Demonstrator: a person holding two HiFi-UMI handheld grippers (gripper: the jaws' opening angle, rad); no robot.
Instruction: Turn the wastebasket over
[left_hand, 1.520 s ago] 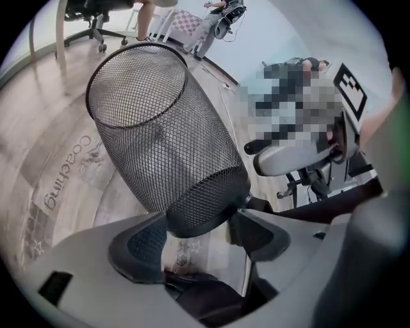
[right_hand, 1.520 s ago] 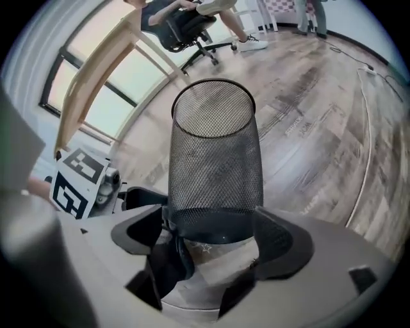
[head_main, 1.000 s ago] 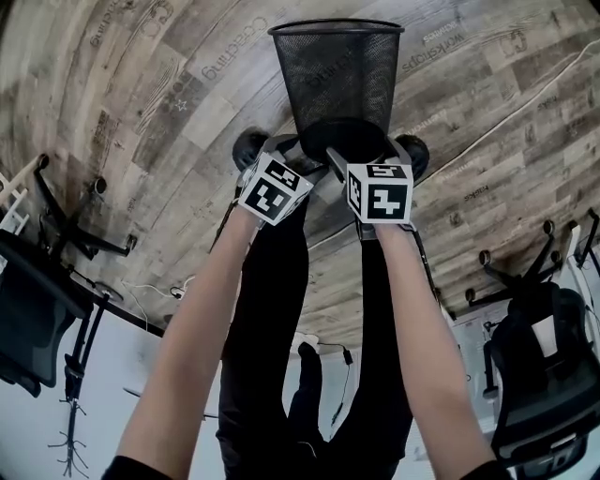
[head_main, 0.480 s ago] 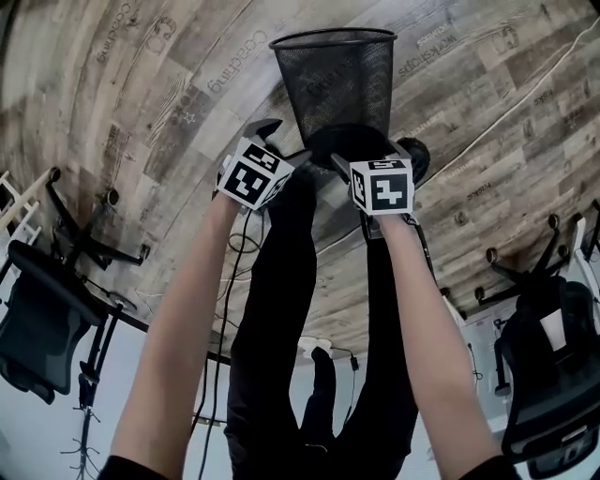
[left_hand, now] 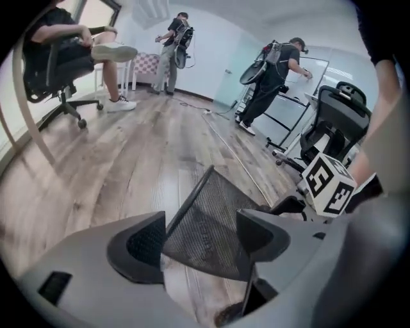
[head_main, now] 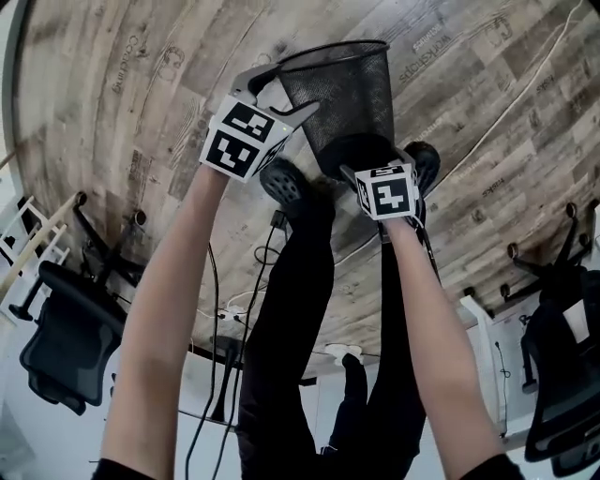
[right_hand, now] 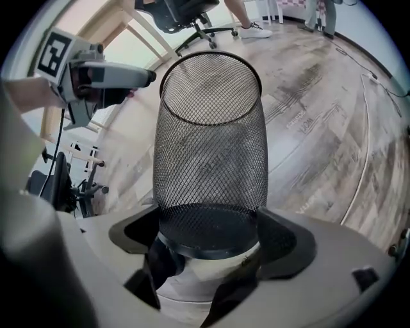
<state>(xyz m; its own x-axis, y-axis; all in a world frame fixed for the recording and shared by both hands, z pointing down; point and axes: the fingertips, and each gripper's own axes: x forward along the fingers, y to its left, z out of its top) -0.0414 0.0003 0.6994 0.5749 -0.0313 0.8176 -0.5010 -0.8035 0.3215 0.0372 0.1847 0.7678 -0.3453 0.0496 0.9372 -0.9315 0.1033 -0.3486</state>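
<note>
We see the black mesh wastebasket (right_hand: pixel 210 141) with its solid base between the jaws of our right tool (right_hand: pixel 209 236), which press on it from either side; its open rim points away over the wooden floor (right_hand: pixel 320 109). The left tool (right_hand: pixel 138 77) sits just left of the rim, an office chair (right_hand: pixel 186 14) far behind.

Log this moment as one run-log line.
wastebasket: tilted, not yet overturned | right gripper: shut on base | left gripper: open, rim wall between jaws

the black wire-mesh wastebasket (head_main: pixel 342 94) tapers to a solid round base and leans tilted, open rim uppermost.
</note>
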